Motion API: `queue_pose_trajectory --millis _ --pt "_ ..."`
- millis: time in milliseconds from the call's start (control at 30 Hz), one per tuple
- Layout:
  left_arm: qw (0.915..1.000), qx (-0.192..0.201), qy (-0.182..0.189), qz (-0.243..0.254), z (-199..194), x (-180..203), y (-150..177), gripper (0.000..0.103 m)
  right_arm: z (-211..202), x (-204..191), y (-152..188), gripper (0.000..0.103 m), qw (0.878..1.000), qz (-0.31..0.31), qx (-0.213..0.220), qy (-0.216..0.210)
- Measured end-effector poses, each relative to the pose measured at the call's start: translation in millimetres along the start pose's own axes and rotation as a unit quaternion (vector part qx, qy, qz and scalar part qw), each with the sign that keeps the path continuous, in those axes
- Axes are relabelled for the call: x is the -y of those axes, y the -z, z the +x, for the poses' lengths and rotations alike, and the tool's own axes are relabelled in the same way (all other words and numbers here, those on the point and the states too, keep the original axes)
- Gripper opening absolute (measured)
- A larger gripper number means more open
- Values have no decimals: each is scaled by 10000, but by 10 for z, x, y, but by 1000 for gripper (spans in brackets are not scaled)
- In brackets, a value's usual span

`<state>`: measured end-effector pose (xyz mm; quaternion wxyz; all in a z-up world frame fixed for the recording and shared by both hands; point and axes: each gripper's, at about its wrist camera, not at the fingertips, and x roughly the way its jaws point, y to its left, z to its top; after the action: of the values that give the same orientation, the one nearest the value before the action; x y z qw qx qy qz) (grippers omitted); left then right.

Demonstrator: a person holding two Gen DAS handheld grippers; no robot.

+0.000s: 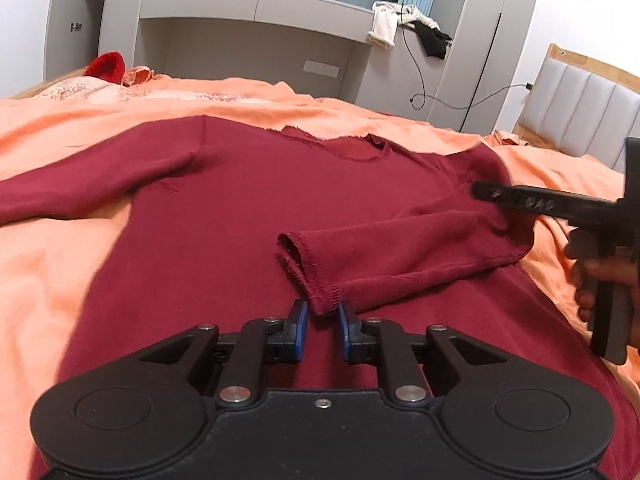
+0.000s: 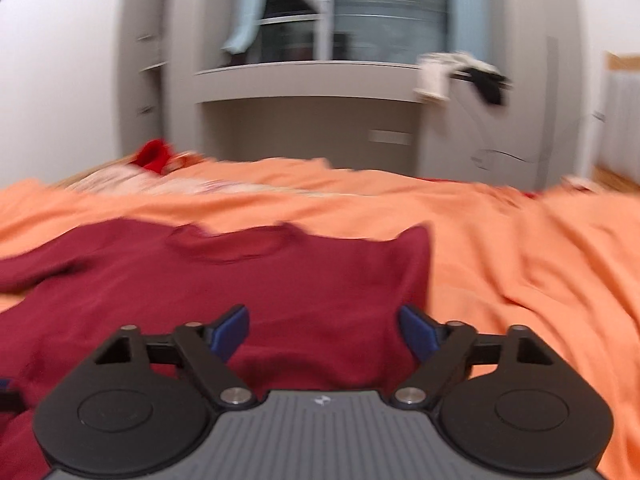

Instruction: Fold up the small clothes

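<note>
Cuff (image 1: 316,280) of that maroon sweater (image 1: 224,216) sits between your left gripper (image 1: 322,326)'s nearly closed pads but looks barely pinched, so it'll probably slip free, while your right gripper (image 2: 324,330) hangs wide open above the shoulder.

Sweater (image 1: 248,208) lies flat on the bedsheet (image 1: 52,280), neckline (image 1: 352,148) on the far side. One sleeve (image 1: 80,188) stretches out left; the other sleeve (image 1: 400,256) is folded across the body, its cuff (image 1: 308,276) just ahead of the left gripper (image 1: 323,314). The right gripper (image 2: 323,330) hangs above the sweater's right edge. Behind the bed, a desk alcove (image 1: 248,56), with clothes (image 1: 404,26) draped on its right end. Headboard (image 1: 580,112) far right.
</note>
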<state>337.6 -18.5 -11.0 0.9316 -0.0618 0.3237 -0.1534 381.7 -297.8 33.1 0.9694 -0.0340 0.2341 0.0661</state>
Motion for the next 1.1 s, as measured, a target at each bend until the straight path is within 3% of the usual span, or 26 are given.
queue_pose_trajectory --millis 133,233,300,433,533,633,767,967,1100 --pt "9997 175 -143 -41 -176 -135 17 41 119 -414 -6 88 9971 -600 -372 -290" --pt "9992 256 -216 -229 -278 -286 12 46 157 -566 89 88 9916 -1105 -373 552" --pt "9988 292 -245 -314 -333 -366 5 48 156 -493 112 88 9921 -976 -373 692" --pt "9974 400 -362 -476 -408 -464 -29 60 63 -391 69 91 9983 -541 -234 14" --pt "9959 506 -461 -586 -458 -514 -75 68 80 -594 7 93 9964 -693 -253 -414" --pt "9932 630 -711 -667 -511 -579 -104 82 117 -859 11 97 9913 -992 -387 -780" --pt "9896 672 -981 -815 -584 -736 -142 88 185 -1211 222 98 9763 -1842 -935 -651" --pt "9800 755 -1346 -1255 -703 -1050 -213 93 -56 -1337 436 96 9627 -2465 -905 -654" --pt "9712 729 -1694 -1507 -762 -1275 -235 100 -284 -1246 432 97 9699 -2217 -563 -837"
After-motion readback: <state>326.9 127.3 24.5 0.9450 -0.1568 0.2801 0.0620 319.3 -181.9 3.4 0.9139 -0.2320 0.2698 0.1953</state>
